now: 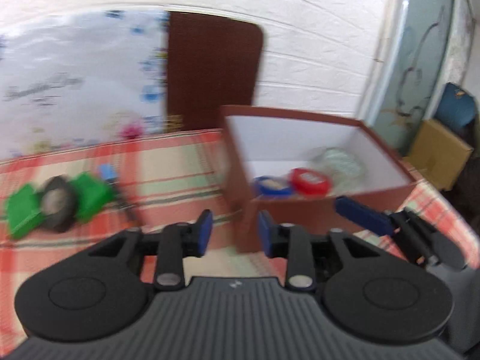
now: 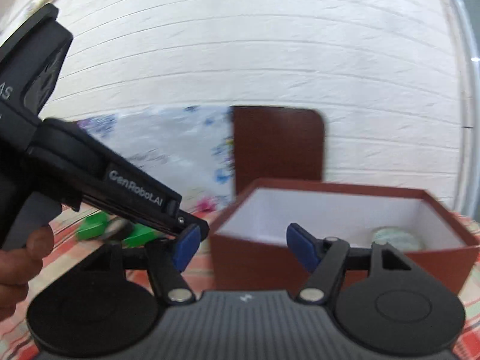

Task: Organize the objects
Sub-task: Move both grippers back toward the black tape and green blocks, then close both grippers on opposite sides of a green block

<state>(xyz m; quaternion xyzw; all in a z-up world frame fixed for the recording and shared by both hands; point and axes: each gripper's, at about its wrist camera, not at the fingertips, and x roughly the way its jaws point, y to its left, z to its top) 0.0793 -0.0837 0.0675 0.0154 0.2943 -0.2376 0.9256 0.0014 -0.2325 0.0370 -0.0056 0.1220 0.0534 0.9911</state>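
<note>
Left wrist view shows the left gripper (image 1: 235, 234) with its blue-padded jaws apart and nothing between them, hovering low over a surface (image 1: 180, 162) covered in red and green plaid cloth. Just ahead of it and a little to its right stands an open brown box (image 1: 303, 210) with a white interior. Inside the box lie a round red-lidded tin (image 1: 310, 180), a round blue-lidded tin (image 1: 271, 184) touching it, and a pale, blurred roundish thing (image 1: 339, 162) behind them. To the left of the box, well apart from it, two green blocks (image 1: 90, 195) flank a black ring-shaped object (image 1: 57, 204), with a small blue item (image 1: 108, 172) just behind them. Behind the box a brown lid (image 1: 213, 72) leans upright against the white wall.

Right wrist view shows the right gripper (image 2: 243, 247), jaws also apart and empty, near the front of the box.

Judging by this, sorting is partway done: some items are boxed, and the group left of the box remains. The next move likely calls for the left gripper to swing toward that group, settle its jaws around one piece and close.
</note>
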